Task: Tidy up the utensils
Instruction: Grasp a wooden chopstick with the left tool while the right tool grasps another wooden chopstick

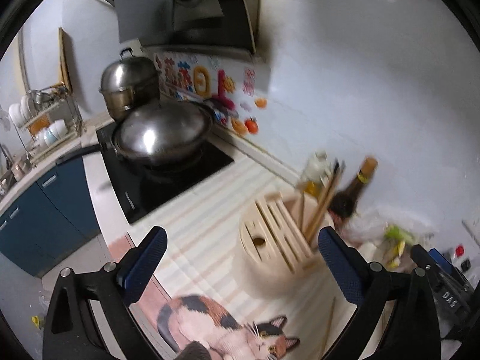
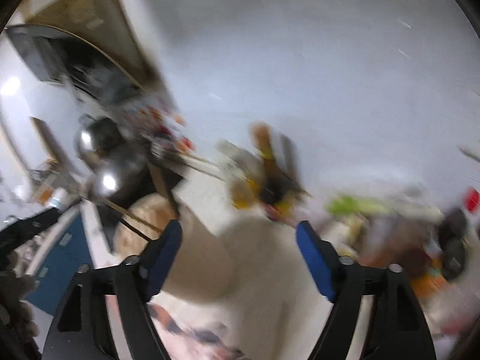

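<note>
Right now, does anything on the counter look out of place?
Yes: one chopstick lies loose on the cat-print mat, near the wooden utensil holder, while the other chopsticks stand in the holder. Both grippers' jaws are empty.

You are in a home kitchen. Ahead of you a black cooktop (image 1: 168, 180) is set into the table (image 1: 210, 210), with a steel wok (image 1: 163, 136) on it and a lidded steel steamer pot (image 1: 129, 85) behind. An extractor hood (image 1: 186, 9) hangs on the white wall above them. To your left you see a dish rack (image 1: 45, 123) stacked with white bowls, and blue cabinet doors (image 1: 45, 207) below the table edge. Bright stickers (image 1: 207, 84) run along the wall behind the stove. Nearer you stand a wooden utensil block (image 1: 276, 243) holding chopsticks (image 1: 325, 198), sauce bottles (image 1: 357, 186), and a mat with a printed cat (image 1: 228, 330).
</note>
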